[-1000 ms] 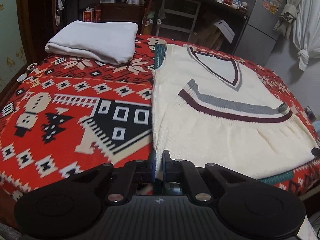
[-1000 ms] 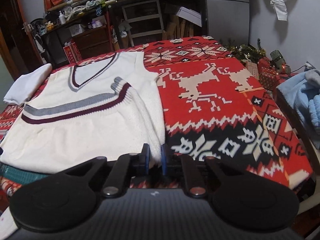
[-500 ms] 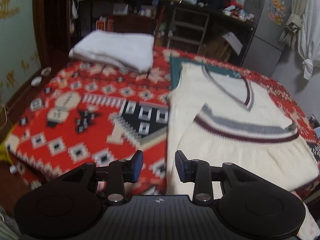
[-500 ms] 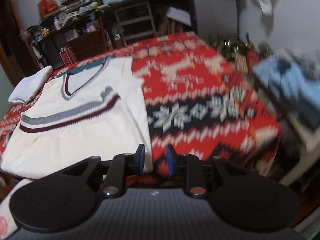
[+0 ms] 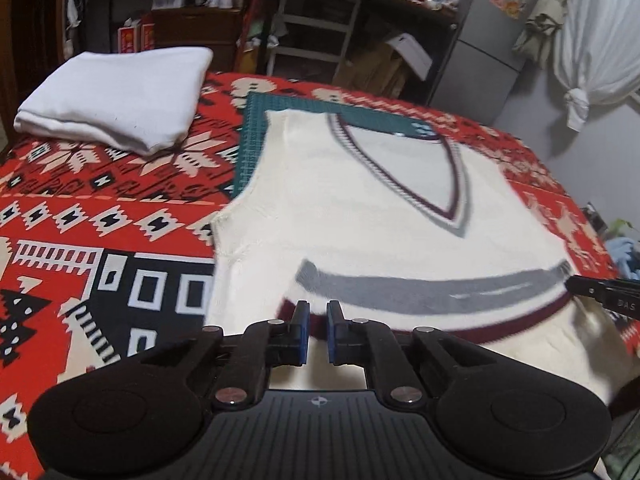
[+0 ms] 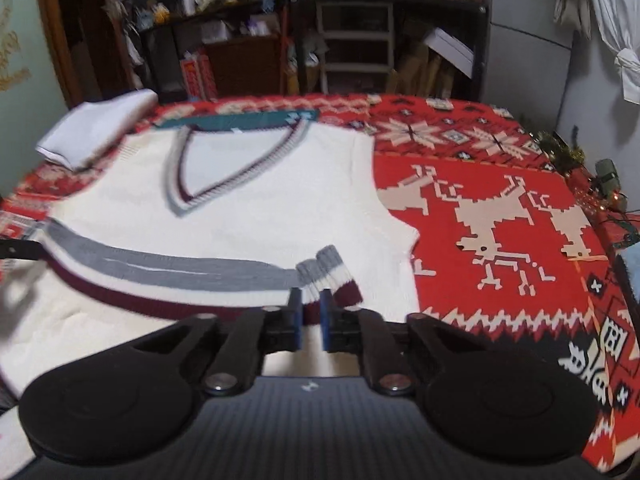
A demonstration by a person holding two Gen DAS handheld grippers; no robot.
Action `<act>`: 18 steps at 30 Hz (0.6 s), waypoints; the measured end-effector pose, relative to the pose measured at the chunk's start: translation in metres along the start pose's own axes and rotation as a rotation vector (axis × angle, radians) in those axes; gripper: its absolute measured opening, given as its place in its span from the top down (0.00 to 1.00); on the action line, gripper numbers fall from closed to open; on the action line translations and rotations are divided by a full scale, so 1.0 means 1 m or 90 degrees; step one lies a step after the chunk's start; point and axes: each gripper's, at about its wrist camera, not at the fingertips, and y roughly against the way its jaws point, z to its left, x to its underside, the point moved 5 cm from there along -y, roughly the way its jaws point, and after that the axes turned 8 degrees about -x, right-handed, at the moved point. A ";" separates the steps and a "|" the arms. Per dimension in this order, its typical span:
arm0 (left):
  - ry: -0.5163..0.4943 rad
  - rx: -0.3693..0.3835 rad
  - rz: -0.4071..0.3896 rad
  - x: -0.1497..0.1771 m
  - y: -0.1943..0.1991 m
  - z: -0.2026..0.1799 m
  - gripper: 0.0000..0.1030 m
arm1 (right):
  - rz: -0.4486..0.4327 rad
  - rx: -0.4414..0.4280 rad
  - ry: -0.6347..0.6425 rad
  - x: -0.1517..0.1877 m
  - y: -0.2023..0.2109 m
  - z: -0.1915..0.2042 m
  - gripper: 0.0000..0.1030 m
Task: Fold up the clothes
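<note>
The cream knitted V-neck vest with grey and maroon stripes (image 5: 360, 216) lay flat on the red patterned blanket (image 5: 100, 216) covering the bed, its hem folded up so that the striped band crossed the chest. My left gripper (image 5: 317, 322) hung over the band's left end, jaws parted by a narrow gap and holding nothing; my right gripper (image 6: 310, 312) stood likewise, narrowly parted, at the band's right end. Whether the fingertips touched the knit could not be made out, and motion blur softened the vest's edges in both views. A green cutting mat (image 5: 256, 136) showed only as a strip beneath the collar. A folded white garment (image 5: 116, 92) sat at the blanket's far left corner. Cluttered dark shelves (image 6: 352, 40) and a knotted white curtain (image 5: 588, 64) stood behind.
</note>
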 end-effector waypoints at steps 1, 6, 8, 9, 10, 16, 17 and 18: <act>0.004 -0.001 -0.001 -0.001 -0.003 0.002 0.94 | 0.003 0.003 -0.008 -0.001 -0.007 -0.004 0.95; 0.021 -0.018 -0.009 -0.010 -0.014 0.013 0.94 | -0.008 -0.001 -0.032 -0.008 -0.018 -0.016 0.98; 0.025 -0.033 -0.017 -0.014 -0.014 0.018 0.92 | -0.013 0.002 -0.037 -0.011 -0.018 -0.018 0.97; 0.028 -0.037 -0.021 -0.016 -0.014 0.020 0.92 | -0.019 0.004 -0.042 -0.012 -0.016 -0.019 0.97; 0.028 -0.040 -0.023 -0.016 -0.014 0.022 0.92 | -0.024 0.007 -0.047 -0.014 -0.014 -0.020 0.97; -0.006 -0.028 -0.020 -0.007 -0.009 0.018 0.71 | -0.058 0.026 -0.046 -0.016 0.010 -0.026 0.78; -0.012 -0.026 -0.020 -0.005 -0.008 0.018 0.70 | -0.054 0.023 -0.039 -0.014 0.012 -0.026 0.77; -0.018 -0.024 -0.020 -0.004 -0.007 0.017 0.70 | -0.045 0.017 -0.032 -0.011 0.012 -0.025 0.76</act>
